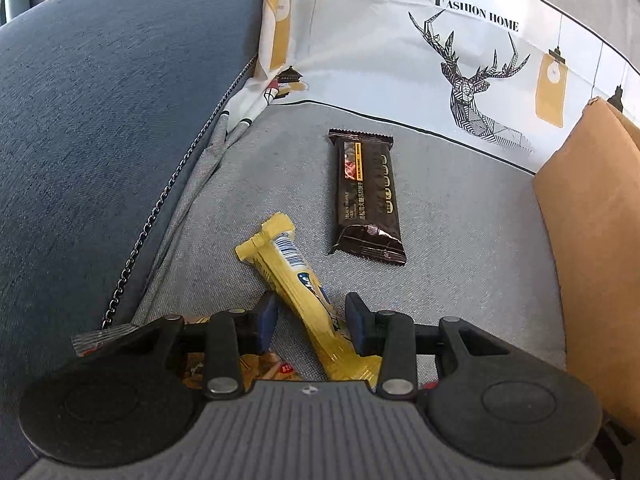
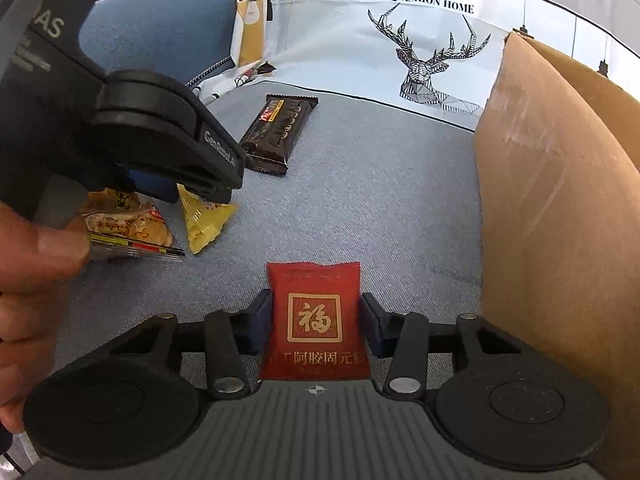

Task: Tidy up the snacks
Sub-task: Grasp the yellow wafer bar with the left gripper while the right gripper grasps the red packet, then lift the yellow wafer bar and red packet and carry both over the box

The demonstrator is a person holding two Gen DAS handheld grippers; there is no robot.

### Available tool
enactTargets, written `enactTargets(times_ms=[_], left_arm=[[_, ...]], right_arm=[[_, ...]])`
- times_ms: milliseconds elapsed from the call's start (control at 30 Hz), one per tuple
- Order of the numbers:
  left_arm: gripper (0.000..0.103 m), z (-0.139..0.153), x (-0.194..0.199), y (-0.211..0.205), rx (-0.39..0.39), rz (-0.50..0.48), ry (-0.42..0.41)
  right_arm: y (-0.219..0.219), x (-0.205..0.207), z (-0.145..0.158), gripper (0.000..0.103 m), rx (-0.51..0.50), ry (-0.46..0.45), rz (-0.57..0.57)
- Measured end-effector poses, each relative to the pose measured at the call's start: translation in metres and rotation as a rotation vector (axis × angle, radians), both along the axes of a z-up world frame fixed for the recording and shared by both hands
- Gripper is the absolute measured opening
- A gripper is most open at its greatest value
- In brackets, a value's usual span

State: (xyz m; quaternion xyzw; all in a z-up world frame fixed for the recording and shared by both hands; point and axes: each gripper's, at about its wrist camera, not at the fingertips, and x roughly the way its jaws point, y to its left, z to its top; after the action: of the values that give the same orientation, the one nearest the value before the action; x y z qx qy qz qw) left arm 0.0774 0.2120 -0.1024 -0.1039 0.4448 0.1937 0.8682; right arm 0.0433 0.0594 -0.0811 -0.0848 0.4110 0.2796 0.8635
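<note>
1. Grey woven fabric (image 2: 360, 200) carries the snacks, with a white deer-print cloth (image 2: 420, 52) standing behind.
2. A red packet (image 2: 316, 316) lies flat between the fingers of the right tool (image 2: 316, 320); its jaws are drawn in against the packet's two sides, pinching it.
3. A yellow stick pack (image 1: 304, 300) lies slanted between the fingers of the left tool (image 1: 312, 324); the right pad touches it, the left stands just apart, so the jaws are spread around it.
4. A dark brown bar (image 1: 368, 196) lies beyond the left tool, well apart from it.
5. A yellow-orange snack bag (image 2: 124, 224) sits under the left tool, beside the stick pack.
6. A cardboard box (image 2: 560, 200) stands at the right.
7. A hand (image 2: 32, 292) grips the left tool's handle.
</note>
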Motion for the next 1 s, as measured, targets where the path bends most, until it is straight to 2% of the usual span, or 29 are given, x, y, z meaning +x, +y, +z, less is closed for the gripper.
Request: enactTargets(times_ms=[100,133,233,400,500,600,767,1000], left_arm=[[0.027,0.0,0.0,0.002,0.008,0.0,0.003],[0.018,0.0,0.0,0.003,0.003,0.001,0.004],[0.011,0.002,-0.002,0.007,-0.031,0.005,-0.019],[0.01,0.01,-0.002,0.002,-0.065,-0.04,-0.058],[0.011,0.004,0.002,-0.004,-0.1,-0.078,-0.033],[0.012,-0.003,0.004,-0.007,-0.088,-0.083,0.001],[0.012,-0.004,0.003,-0.008,-0.075,-0.096,-0.001],[0.009,0.003,0.001,-0.007,-0.079,-0.078,-0.043]], right_arm=[[0.0,0.001,0.002,0.046,0.005,-0.002,-0.003],[-0.001,0.001,0.002,0.045,0.01,-0.001,-0.008],[-0.004,0.002,0.007,0.045,0.026,-0.015,-0.029],[-0.008,0.007,0.006,0.046,0.03,-0.002,-0.05],[-0.006,0.009,-0.001,0.048,0.013,0.024,-0.055],[-0.004,0.009,-0.001,0.05,0.002,0.017,-0.054],[-0.003,0.01,-0.003,0.051,-0.001,0.013,-0.054],[-0.007,0.009,0.0,0.045,0.015,-0.005,-0.069]])
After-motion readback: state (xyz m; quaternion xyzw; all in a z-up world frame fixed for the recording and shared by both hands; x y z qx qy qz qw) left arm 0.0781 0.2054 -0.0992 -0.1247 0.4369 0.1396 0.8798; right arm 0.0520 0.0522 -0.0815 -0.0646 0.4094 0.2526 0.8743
